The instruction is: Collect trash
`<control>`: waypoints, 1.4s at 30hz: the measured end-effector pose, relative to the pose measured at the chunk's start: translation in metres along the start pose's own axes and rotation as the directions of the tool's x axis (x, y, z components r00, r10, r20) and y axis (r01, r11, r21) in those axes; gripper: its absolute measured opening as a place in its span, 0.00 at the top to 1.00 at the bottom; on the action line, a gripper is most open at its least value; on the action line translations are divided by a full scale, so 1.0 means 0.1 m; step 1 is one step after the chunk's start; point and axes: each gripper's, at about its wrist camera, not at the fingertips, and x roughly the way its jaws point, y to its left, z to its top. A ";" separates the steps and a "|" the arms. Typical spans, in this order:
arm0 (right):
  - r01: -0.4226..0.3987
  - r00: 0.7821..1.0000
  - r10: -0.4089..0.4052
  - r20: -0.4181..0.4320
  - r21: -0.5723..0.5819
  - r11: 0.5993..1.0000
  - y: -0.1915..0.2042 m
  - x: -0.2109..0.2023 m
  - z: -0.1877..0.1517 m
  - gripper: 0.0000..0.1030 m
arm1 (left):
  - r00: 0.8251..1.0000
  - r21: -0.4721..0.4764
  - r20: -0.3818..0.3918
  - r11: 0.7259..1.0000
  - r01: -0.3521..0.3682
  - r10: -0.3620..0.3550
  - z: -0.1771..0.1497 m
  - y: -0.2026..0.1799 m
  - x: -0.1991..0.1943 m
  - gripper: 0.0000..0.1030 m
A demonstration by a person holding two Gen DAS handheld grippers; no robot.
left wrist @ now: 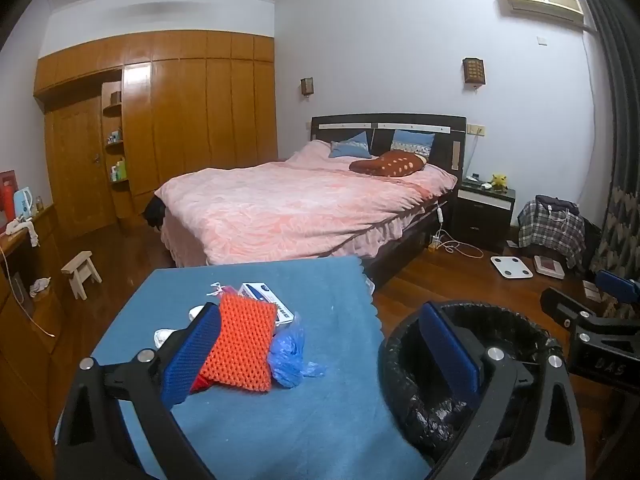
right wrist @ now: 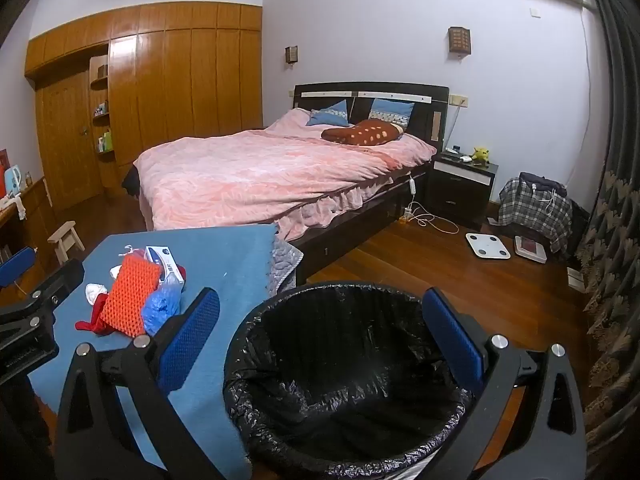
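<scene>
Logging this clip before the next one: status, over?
Both grippers open, left gripper, right gripper, nothing held. Trash pile untouched on blue table. Lined bin open beside it. Path clear.

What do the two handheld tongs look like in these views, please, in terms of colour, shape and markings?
Both the left tongs and the right tongs have black, angular frames with cut-out openings and round silver bolts. Each finger carries a flat, rectangular blue pad with a textured surface. The body of the right tongs bears faint, unreadable lettering. No cables or sleeves show.
</scene>
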 end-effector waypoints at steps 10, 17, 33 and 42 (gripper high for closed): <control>-0.001 1.000 0.001 0.000 0.002 1.000 0.00 0.01 -0.01 0.04 | 1.000 0.003 -0.003 1.000 0.002 -0.001 0.00 0.00 0.00 0.06; -0.002 1.000 0.002 0.000 0.003 1.000 0.01 0.01 -0.01 0.04 | 1.000 0.004 -0.003 1.000 0.002 -0.002 0.00 0.00 0.00 0.06; -0.003 1.000 0.003 -0.002 0.004 1.000 0.01 0.02 -0.01 0.04 | 1.000 0.005 -0.005 1.000 0.002 -0.002 0.00 0.00 0.01 0.06; -0.003 1.000 0.003 -0.002 0.006 1.000 0.02 0.02 -0.02 0.04 | 1.000 0.005 -0.007 1.000 0.001 -0.001 0.00 0.00 0.00 0.06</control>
